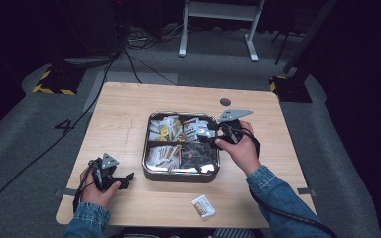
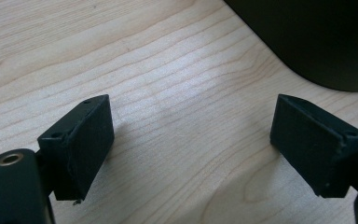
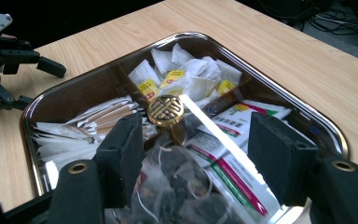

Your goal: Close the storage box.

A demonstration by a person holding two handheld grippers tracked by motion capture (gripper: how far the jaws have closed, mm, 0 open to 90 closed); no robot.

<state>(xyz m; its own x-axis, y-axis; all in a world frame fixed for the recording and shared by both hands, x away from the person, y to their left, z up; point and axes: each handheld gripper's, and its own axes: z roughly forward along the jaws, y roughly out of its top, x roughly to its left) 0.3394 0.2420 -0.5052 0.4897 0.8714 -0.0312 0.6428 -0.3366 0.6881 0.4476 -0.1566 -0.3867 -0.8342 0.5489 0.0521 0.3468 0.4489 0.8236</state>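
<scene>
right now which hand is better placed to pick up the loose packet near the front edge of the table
Right, probably: the packet lies nearer the right gripper, open above the tray; the left gripper rests farther away.

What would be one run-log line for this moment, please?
right gripper: open above tray | left gripper: open, on table | sachet: outside tray

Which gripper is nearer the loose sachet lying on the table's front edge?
Left. The left gripper rests on the table to the left of the sachet; the right gripper hangs over the far side of the tray, open.
</scene>
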